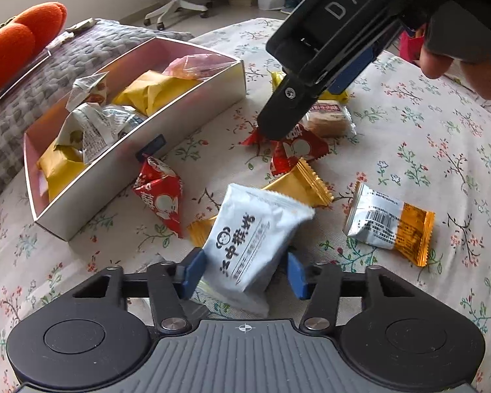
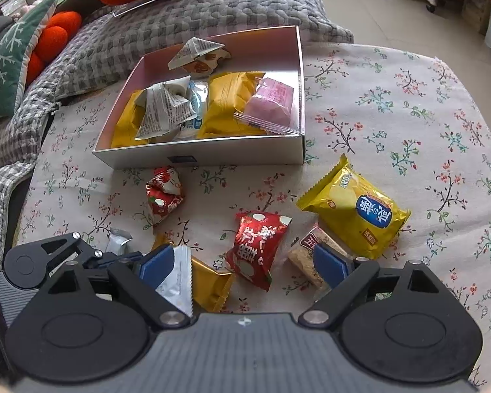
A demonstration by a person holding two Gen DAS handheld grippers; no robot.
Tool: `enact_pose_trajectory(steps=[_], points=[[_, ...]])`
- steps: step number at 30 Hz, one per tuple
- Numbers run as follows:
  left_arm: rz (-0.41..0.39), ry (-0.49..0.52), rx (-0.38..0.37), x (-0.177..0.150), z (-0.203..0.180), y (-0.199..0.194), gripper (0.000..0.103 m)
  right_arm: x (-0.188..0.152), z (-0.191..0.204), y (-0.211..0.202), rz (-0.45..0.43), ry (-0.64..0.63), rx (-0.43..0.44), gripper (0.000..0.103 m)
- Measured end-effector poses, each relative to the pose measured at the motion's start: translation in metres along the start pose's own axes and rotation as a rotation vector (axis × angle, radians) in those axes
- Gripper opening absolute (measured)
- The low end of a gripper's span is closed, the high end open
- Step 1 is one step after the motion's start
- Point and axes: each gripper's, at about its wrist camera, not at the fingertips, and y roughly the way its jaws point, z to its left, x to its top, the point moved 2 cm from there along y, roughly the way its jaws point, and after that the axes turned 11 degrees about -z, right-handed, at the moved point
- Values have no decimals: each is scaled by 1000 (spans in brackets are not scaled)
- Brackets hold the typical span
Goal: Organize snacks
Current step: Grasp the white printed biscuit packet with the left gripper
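The left gripper (image 1: 242, 273) clamps a white snack packet (image 1: 252, 239). The right gripper (image 2: 242, 262) is spread wide, a red snack packet (image 2: 257, 249) just ahead between its fingers.

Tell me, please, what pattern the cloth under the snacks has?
The cloth is cream with small floral sprigs, clearest in the right wrist view.
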Motion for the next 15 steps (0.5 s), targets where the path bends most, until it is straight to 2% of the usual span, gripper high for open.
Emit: enact_pose_trajectory(steps=[5, 9, 15], points=[[-22, -38, 11, 5, 7, -3, 50, 0, -1, 1, 1, 23, -2, 89], [-37, -47, 15, 8, 9, -4, 63, 1, 0, 1, 3, 28, 3, 89], [-42, -49, 13, 11, 11, 6, 70, 1, -1, 2, 8, 52, 16, 89]])
